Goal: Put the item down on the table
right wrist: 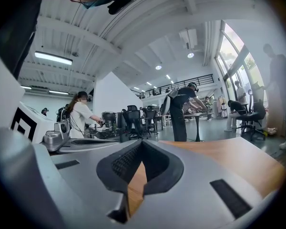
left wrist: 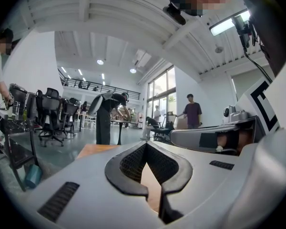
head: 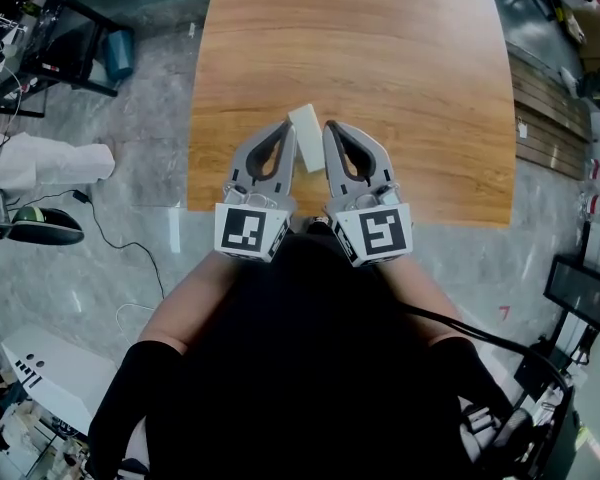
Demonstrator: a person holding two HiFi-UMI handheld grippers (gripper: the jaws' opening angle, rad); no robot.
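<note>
Between left claw [head: 287, 125] and right claw [head: 331, 126], white block [head: 306, 128], head view only

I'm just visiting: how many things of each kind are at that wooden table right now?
Grey hand-held grippers: 2 (left hand-held gripper, right hand-held gripper)
Small white rectangular block: 1
Light brown wooden table: 1
Total: 4

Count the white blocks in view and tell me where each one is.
1. The white block sits between the tips of the left tongs and the right tongs, over the wooden table. Anything under the tongs would be hidden.
</note>
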